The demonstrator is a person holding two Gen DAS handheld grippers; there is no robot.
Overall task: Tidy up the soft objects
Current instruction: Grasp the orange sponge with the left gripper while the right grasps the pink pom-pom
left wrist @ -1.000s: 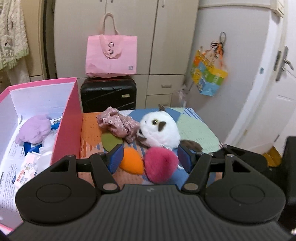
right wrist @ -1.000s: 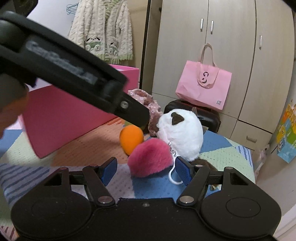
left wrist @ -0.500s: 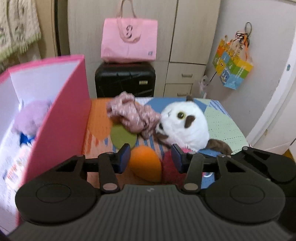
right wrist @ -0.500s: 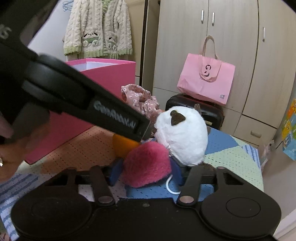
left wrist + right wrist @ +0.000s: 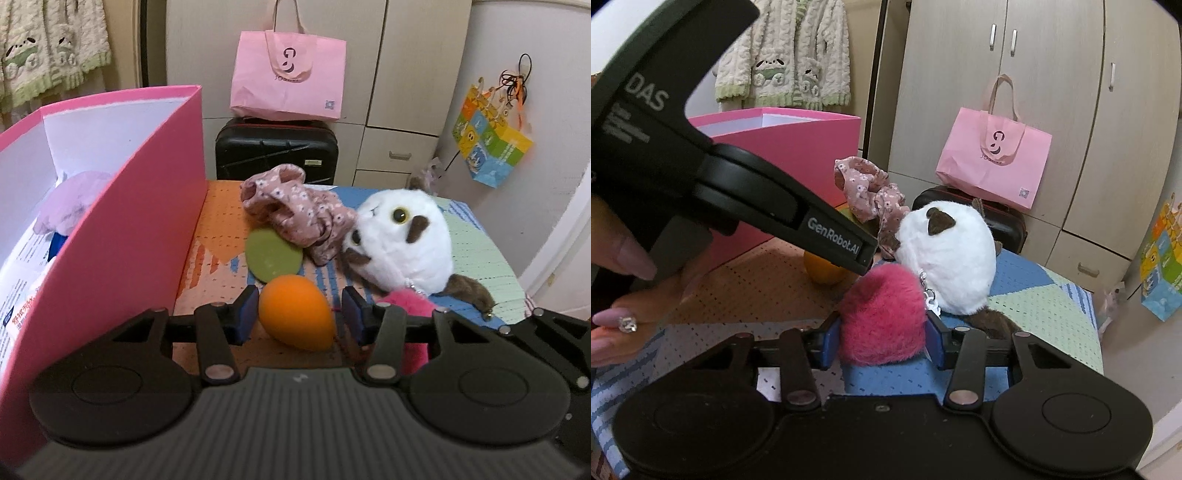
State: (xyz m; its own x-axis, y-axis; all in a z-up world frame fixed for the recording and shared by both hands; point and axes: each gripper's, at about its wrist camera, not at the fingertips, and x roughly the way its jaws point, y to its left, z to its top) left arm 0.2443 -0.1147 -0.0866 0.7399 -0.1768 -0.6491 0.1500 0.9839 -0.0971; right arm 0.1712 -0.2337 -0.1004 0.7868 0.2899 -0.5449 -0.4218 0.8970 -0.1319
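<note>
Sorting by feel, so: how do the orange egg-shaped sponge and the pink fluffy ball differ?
The orange sponge is smooth and egg-shaped; the pink ball is furry and rounder. The sponge sits between the left gripper fingers, the ball between the right gripper fingers. Both rest on the patchwork cloth.

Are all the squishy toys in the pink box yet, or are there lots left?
Some are done: a purple plush already lies inside the pink box. Right now the left gripper brackets the orange egg-shaped sponge and the right gripper squeezes the pink fluffy ball. Left on the mat: the white plush cat, the floral scrunchie and the green sponge.
</note>
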